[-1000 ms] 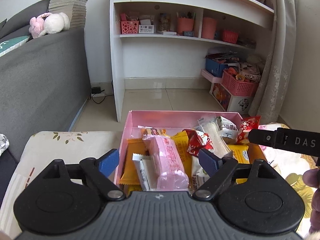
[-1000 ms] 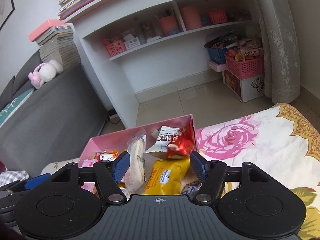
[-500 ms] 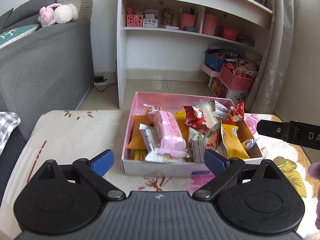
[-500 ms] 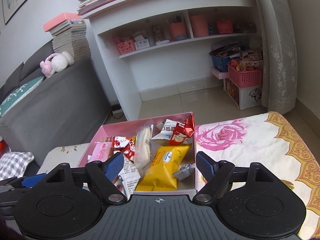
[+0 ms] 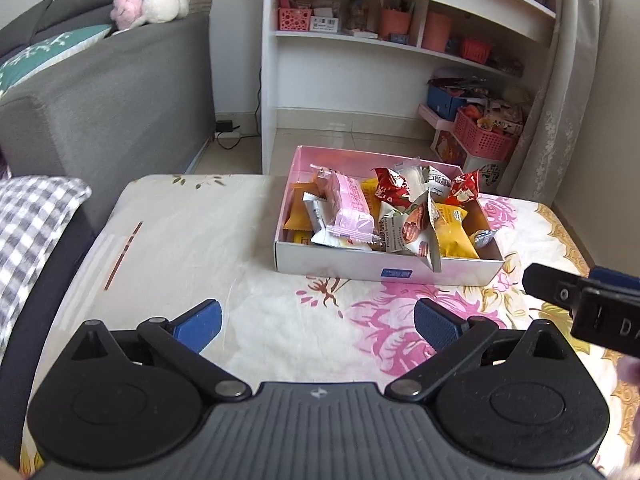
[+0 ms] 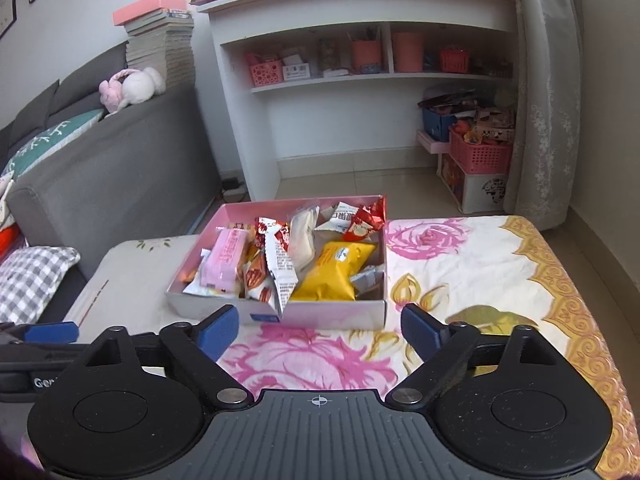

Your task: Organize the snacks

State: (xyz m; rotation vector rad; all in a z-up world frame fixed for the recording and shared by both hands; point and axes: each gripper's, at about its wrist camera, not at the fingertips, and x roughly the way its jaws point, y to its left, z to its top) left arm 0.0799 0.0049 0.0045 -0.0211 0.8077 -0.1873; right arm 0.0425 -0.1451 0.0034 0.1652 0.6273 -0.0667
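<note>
Both pairs of jaws are opening wide with nothing between them. Seen from the left wrist, the left gripper point(image 5: 316, 324) is hanging over the flowered cloth point(image 5: 256, 292) with its blue pads point(image 5: 198, 320) spread apart and only bare fabric showing in the gap; the pink box point(image 5: 384, 268) is sitting farther off and a little to the right, apart from the fingers. The box is lying open-topped and is crowded with wrapped snacks: a pink packet point(image 5: 350, 210) is resting on top at the left, red wrappers point(image 5: 390, 188) are standing up toward the far wall, and a yellow bag point(image 5: 454, 236) is lying at the right. To my eye they are piled loosely rather than lined up, so the sorting is looking unfinished. At the right edge, a black part of the right gripper point(image 5: 584, 304) is poking in, level with the box's near corner. Seen from the right wrist, the right gripper point(image 6: 320, 328) is holding nothing either, its pads framing the near wall of the pink box point(image 6: 332, 314) without touching it. The yellow bag point(image 6: 336, 270) is lying nearest these fingers, probably the easiest piece to lift. The left gripper point(image 6: 48, 334) is showing low at the left edge.
</note>
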